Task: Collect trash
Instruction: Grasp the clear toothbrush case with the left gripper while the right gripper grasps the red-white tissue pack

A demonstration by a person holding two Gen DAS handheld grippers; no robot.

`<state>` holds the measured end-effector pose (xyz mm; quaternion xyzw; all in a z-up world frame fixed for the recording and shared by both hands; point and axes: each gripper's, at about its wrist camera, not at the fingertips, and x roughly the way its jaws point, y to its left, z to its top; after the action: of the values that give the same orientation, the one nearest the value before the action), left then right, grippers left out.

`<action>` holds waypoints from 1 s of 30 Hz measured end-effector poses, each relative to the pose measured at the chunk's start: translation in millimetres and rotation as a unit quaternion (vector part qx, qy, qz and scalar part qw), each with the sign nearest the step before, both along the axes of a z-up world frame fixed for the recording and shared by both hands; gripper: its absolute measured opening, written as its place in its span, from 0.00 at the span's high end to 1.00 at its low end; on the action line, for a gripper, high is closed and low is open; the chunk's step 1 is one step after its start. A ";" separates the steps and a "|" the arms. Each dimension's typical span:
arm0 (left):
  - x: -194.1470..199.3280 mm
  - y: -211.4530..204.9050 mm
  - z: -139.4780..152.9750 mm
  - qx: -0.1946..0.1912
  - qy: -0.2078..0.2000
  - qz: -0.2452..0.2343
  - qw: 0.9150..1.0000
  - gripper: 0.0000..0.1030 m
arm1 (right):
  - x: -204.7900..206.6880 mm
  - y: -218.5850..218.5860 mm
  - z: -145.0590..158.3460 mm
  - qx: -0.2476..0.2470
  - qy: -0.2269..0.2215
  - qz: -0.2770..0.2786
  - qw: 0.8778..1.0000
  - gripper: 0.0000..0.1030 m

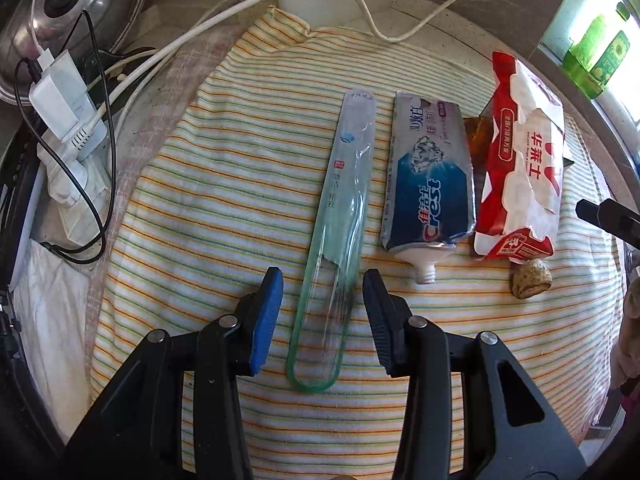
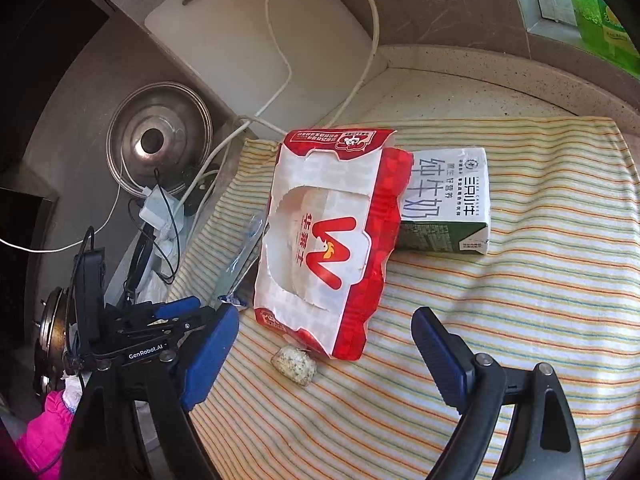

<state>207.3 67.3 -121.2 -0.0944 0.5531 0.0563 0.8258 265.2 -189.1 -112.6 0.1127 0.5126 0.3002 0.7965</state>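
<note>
On a striped cloth (image 1: 224, 168) lie a clear green toothbrush package (image 1: 336, 224), a squeezed blue toothpaste tube (image 1: 430, 176), a red-and-white paper bag (image 1: 520, 168) and a small crumb-coated food lump (image 1: 530, 280). My left gripper (image 1: 322, 294) is open, its jaws on either side of the package's near end. In the right wrist view the paper bag (image 2: 332, 240) lies ahead, with the food lump (image 2: 294, 364) at its near edge and a milk carton (image 2: 448, 204) behind it. My right gripper (image 2: 324, 348) is open and empty, just short of the bag.
A power strip with chargers and cables (image 1: 68, 132) and a steel pot lid (image 1: 76, 4) sit left of the cloth. A white cutting board (image 2: 240, 52) leans on the back wall. A window sill with green packs (image 1: 596, 56) is at the right.
</note>
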 end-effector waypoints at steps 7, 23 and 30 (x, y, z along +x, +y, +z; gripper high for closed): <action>19.4 -2.3 -6.9 0.009 0.008 -0.005 1.000 0.59 | 17.4 6.4 -4.6 0.011 0.009 0.009 1.000 0.20; 60.6 -7.0 -13.5 0.022 -0.012 -0.002 1.000 0.73 | 33.5 44.4 -21.1 -0.016 0.020 0.022 0.999 0.45; 45.6 5.0 -2.1 0.012 -0.030 0.012 0.999 0.74 | 26.5 44.9 -9.3 -0.024 -0.007 0.028 0.999 0.65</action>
<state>252.9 72.3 -123.3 -0.0931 0.5262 0.0698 0.8423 291.8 -144.2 -121.8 0.0772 0.5172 0.3107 0.7937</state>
